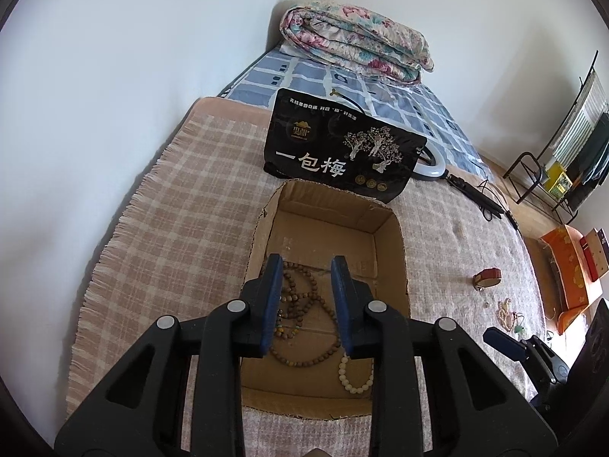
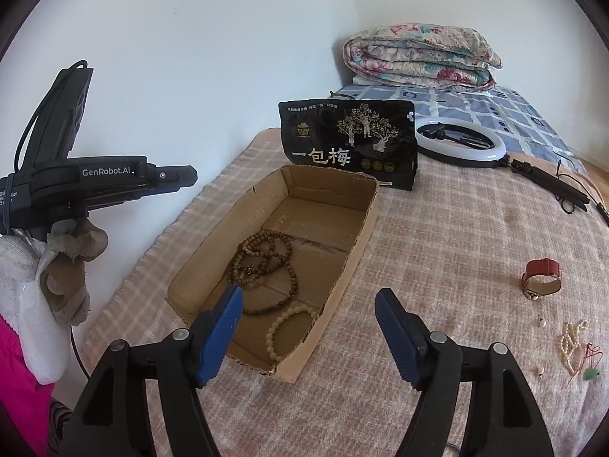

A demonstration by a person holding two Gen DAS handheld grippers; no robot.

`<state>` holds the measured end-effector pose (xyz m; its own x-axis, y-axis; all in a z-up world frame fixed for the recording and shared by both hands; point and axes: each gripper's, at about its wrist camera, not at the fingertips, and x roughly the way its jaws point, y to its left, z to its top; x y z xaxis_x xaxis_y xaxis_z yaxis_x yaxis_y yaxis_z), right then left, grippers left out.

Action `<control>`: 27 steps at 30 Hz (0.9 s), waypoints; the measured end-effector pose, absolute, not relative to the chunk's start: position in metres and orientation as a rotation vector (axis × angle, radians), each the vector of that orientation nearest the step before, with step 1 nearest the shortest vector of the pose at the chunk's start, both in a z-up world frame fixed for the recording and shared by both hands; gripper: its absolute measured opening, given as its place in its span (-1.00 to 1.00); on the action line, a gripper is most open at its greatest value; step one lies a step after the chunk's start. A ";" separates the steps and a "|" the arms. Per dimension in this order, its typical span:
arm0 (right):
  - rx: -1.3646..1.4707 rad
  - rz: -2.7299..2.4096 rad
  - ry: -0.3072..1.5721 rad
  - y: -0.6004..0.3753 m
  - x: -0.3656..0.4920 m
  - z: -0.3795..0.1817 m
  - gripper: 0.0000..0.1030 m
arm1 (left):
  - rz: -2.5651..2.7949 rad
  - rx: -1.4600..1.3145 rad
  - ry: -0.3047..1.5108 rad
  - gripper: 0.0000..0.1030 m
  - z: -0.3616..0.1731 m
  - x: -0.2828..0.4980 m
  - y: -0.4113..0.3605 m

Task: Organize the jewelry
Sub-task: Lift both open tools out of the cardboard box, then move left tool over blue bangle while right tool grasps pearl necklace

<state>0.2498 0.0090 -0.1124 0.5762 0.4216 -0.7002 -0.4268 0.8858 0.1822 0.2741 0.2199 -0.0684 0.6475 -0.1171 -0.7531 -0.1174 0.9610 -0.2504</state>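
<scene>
Both claws hang open with nothing in them — left gripper [image 1: 306,304] over the cardboard box [image 2: 365,221], right gripper [image 2: 309,337] wide open at its near edge.

Inside the box lie a long brown bead necklace [image 2: 262,262] and a pale bead bracelet [image 2: 289,325]. Far to the right on the checked blanket [image 2: 456,236] sit a red watch [image 2: 542,276] and a pearl string [image 2: 571,344] — well apart from the box.

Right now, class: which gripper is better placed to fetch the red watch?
Probably the right gripper: its jaws stand open, and the red watch lies on the blanket to its right. The left gripper hangs over the cardboard box.
</scene>
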 end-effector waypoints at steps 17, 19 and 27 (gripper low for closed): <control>0.002 0.297 0.734 -0.106 0.230 -0.103 0.69 | -0.108 -0.177 0.801 -0.27 -0.049 0.255 0.146; 0.009 0.259 0.720 -0.126 0.229 -0.100 0.87 | -0.133 -0.166 0.802 -0.27 -0.050 0.252 0.132; 0.086 0.176 0.728 -0.206 0.234 -0.092 0.99 | -0.264 -0.113 0.828 -0.27 -0.058 0.228 0.068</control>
